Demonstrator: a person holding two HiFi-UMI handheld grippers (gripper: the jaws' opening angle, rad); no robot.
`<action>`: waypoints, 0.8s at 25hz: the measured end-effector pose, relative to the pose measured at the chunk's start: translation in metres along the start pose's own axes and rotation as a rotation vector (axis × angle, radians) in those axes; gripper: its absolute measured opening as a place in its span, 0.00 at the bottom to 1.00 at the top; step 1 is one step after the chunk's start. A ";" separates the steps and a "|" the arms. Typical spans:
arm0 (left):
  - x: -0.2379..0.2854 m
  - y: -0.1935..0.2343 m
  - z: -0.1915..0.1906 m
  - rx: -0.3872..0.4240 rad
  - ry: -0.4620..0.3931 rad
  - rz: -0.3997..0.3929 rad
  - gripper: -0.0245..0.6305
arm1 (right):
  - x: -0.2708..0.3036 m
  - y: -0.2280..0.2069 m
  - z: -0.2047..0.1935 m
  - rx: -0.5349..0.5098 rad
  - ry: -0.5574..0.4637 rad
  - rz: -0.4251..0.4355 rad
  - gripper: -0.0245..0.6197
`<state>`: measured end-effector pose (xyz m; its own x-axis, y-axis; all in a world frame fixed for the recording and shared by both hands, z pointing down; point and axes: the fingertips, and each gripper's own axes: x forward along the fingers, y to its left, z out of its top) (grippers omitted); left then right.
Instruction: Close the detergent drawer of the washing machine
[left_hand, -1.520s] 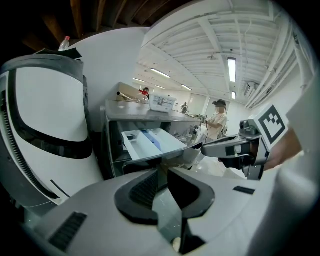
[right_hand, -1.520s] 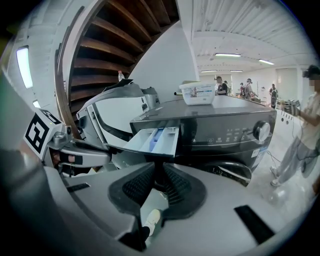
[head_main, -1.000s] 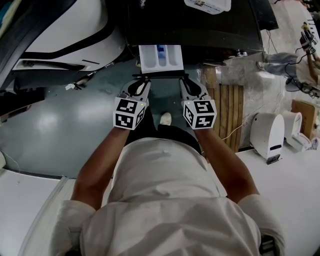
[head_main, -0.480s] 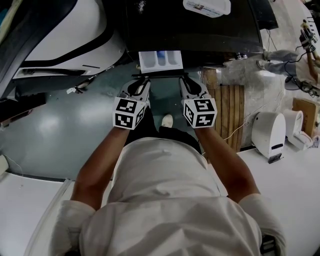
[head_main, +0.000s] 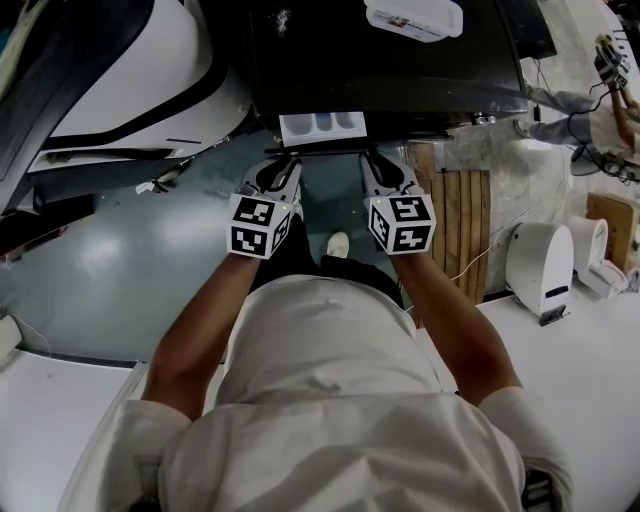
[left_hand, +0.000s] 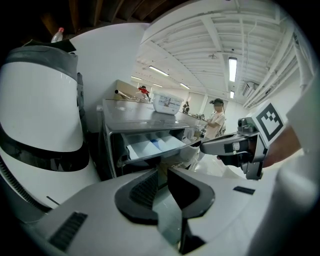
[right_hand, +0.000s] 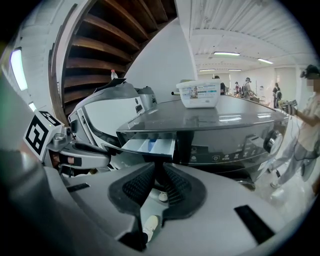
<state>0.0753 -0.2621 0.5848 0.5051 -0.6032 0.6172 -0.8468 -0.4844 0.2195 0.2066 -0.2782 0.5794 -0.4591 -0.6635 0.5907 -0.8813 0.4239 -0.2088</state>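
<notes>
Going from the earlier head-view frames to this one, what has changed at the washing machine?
The white plastic detergent drawer has slid further into the dark grey washing machine, so less of its tray shows. The left tool and right tool followed it forward. Nothing was grasped or released. Both tools' jaws stay together, and the white rectangular tub stays on the machine's top.

Lab hall: ceiling strip lights (left_hand: 232, 69), washing machine (head_main: 380, 60)
</notes>
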 end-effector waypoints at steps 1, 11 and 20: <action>0.001 0.001 0.001 0.002 0.000 -0.002 0.12 | 0.001 0.000 0.001 0.001 0.000 -0.001 0.12; 0.010 0.010 0.006 0.002 0.013 -0.013 0.12 | 0.012 -0.004 0.010 0.005 -0.002 -0.008 0.12; 0.019 0.021 0.017 0.011 0.019 -0.014 0.12 | 0.024 -0.009 0.022 0.012 -0.001 -0.017 0.12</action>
<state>0.0701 -0.2945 0.5881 0.5138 -0.5837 0.6287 -0.8376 -0.4999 0.2203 0.2010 -0.3109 0.5782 -0.4446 -0.6713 0.5930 -0.8901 0.4054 -0.2085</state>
